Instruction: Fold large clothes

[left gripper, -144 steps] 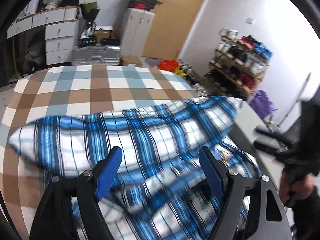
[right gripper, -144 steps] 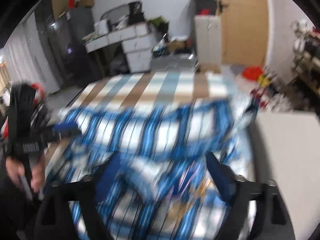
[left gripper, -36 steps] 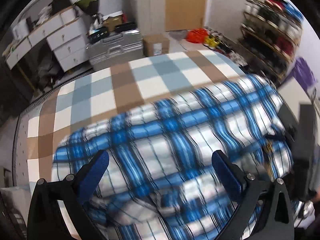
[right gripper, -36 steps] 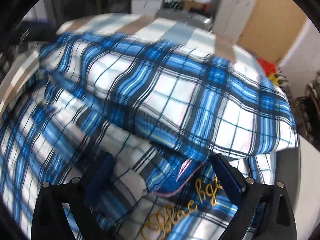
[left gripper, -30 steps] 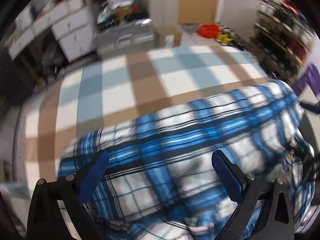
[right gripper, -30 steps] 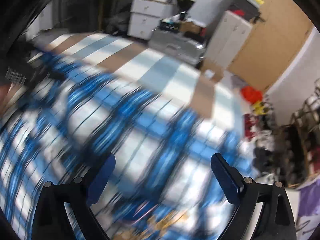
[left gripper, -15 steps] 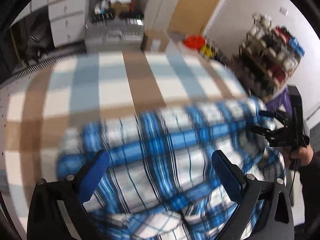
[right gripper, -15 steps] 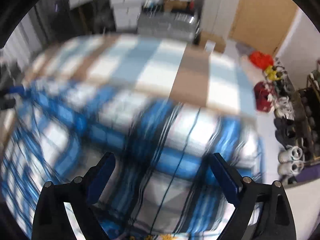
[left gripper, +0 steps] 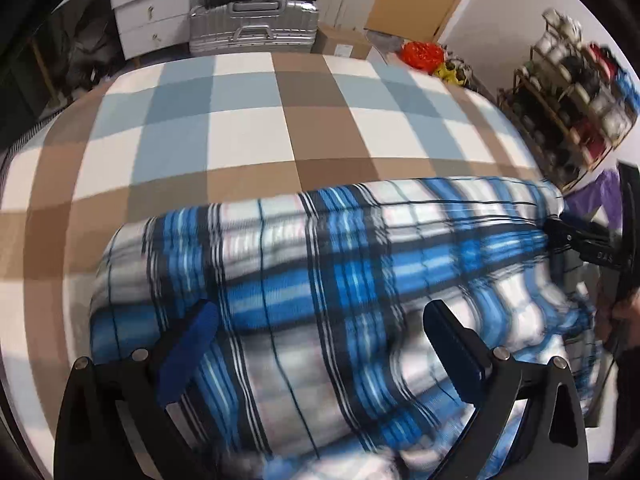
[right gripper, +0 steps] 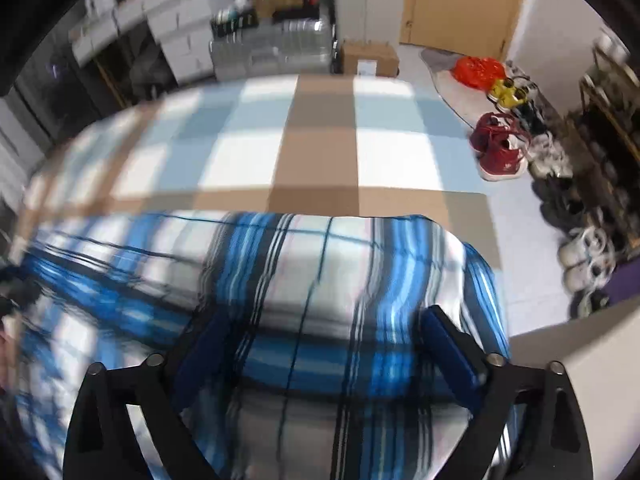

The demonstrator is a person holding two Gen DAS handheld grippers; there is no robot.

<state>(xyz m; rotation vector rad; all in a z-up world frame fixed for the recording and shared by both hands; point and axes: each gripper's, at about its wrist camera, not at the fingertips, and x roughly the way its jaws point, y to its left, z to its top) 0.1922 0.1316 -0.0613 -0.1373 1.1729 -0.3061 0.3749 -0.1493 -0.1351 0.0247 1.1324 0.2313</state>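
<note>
Nearest the left wrist camera, the left tongs (left gripper: 320, 336) stand spread wide, their blue pads (left gripper: 188, 350) apart above the cloth and pinching nothing. Just under and beyond them lies the blue, white and black plaid garment (left gripper: 320, 264), folded into a broad band across the near side of the bed (its pattern is smeared by motion blur). At its right end the right tongs (left gripper: 560, 236) touch the fabric edge, held by a hand (left gripper: 624, 320); from that view I cannot tell their grip. The right wrist camera shows the right tongs (right gripper: 320, 344) spread as well, the plaid garment (right gripper: 328, 280) lying between and below the fingers. Beyond it stretches the brown, pale blue and white checked bedspread (left gripper: 248, 128). Farther back stand a silver ribbed suitcase (left gripper: 256, 28) and a white chest of drawers (left gripper: 148, 12).
</note>
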